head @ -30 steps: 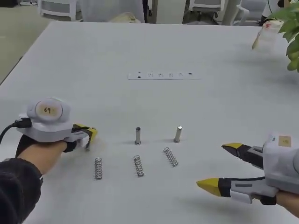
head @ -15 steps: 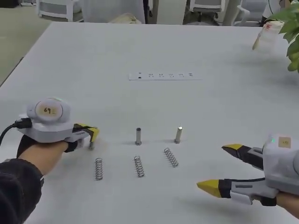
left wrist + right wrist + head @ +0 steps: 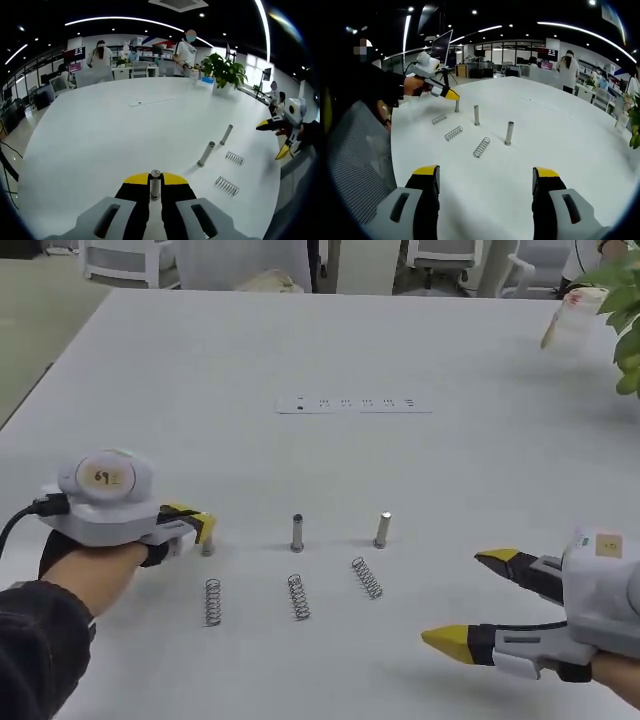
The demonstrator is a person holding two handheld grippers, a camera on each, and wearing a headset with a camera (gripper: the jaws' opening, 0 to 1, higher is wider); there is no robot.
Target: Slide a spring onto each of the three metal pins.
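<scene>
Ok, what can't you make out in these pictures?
- Left pin: top behind the tips of the left gripper in the head view, foot sunk between its jaws in the left gripper view.
- Power strip: markings too small, head view.
- Right gripper: body cut off by the frame edge, head view.

Your head view looks down on the middle pin (image 3: 297, 532); both gripper views face it from opposite sides, left nearer.
</scene>
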